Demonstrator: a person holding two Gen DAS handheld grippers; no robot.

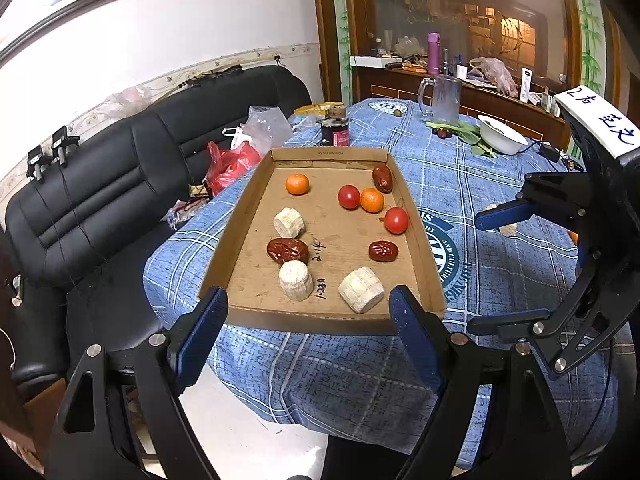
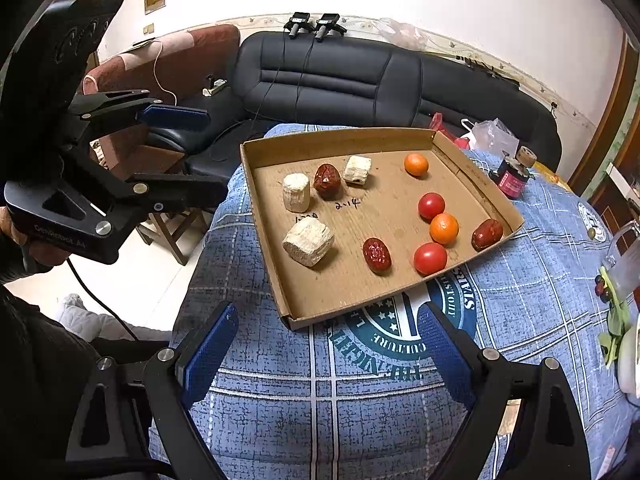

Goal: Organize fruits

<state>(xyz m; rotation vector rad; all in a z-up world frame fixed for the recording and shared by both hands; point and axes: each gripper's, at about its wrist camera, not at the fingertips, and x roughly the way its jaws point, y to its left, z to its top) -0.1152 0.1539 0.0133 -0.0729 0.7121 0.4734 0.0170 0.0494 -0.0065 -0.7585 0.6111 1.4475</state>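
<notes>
A shallow cardboard tray (image 1: 328, 154) (image 2: 340, 136) lies on the blue checked tablecloth. It holds two small oranges (image 1: 297, 184) (image 2: 416, 165), two cherry tomatoes (image 1: 349, 197) (image 2: 431, 205), three red dates (image 1: 383, 251) (image 2: 376, 255) and three pale cut chunks (image 1: 361, 290) (image 2: 308, 241), all lying loose. My left gripper (image 1: 306, 300) (image 2: 216, 154) hovers open at the tray's near short edge. My right gripper (image 2: 329, 312) (image 1: 474, 274) stands open over the cloth beside the tray's long side. Neither has anything between its fingers.
Another pale chunk (image 1: 508, 229) and an orange (image 1: 573, 237) lie on the cloth behind the right gripper. A dark jar (image 1: 335, 130), glass mug (image 1: 440, 98), white bowl (image 1: 502, 134) and greens stand at the far end. A black sofa (image 2: 360, 76) with plastic bags runs beyond the table.
</notes>
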